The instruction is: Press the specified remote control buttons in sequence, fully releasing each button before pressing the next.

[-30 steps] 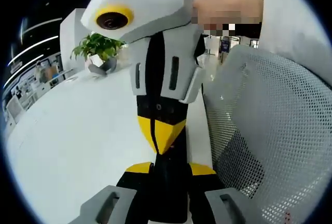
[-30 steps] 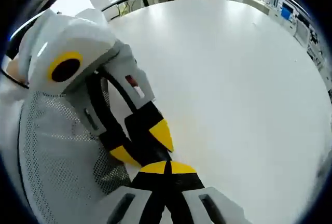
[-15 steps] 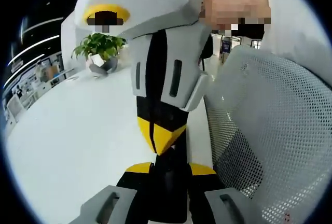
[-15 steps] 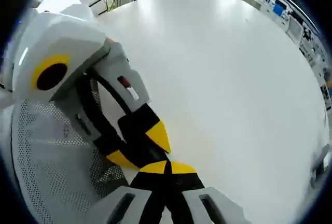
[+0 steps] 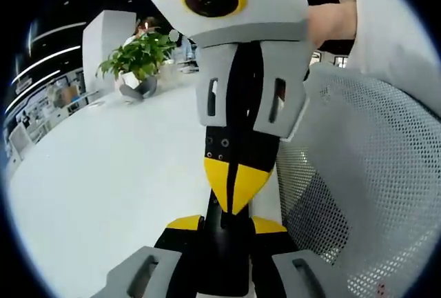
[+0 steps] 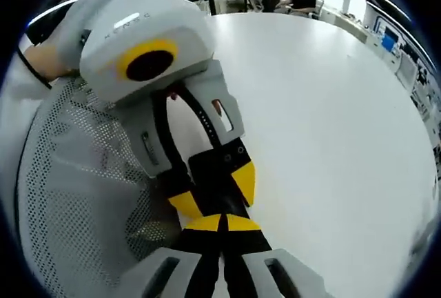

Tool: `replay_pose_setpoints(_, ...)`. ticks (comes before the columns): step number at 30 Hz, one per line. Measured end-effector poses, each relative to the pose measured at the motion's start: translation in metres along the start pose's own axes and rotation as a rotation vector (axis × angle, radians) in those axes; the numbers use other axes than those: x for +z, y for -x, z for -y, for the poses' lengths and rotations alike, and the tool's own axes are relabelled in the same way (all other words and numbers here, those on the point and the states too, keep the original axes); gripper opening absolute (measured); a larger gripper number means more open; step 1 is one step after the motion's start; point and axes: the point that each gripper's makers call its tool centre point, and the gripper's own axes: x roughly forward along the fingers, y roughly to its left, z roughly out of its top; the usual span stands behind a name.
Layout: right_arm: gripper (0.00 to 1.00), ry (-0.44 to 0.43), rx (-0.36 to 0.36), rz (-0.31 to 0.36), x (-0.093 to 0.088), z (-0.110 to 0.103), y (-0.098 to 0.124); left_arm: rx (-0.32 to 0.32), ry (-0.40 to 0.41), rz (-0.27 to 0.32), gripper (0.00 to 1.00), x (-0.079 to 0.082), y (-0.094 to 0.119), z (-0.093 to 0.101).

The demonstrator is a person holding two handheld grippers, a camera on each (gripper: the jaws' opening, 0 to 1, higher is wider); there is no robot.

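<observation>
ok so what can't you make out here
Remote buttons: left gripper view, covered by the right tool tip.
Remote's near end: same view, cut off by the bottom edge.
Contact point: right gripper view, blocked by the left tool.
Far shelves: left gripper view, too small.
</observation>
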Motion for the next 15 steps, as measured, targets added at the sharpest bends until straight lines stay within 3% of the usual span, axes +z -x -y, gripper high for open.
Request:
replay_pose_setpoints(6, 0.00, 0.038, -0.039, -0.010, 0.0009, 0.0006, -0.0015, 0.000, 0.003, -0.002, 0.25, 0.0001, 0.0005, 0.0003)
replay_pose_setpoints(15, 0.00, -0.045, -0.125, 0.034, 0.0024, 0.0047, -0.0016, 0.006, 0.008, -0.001, 0.25, -0.0004, 0.0013, 0.0003)
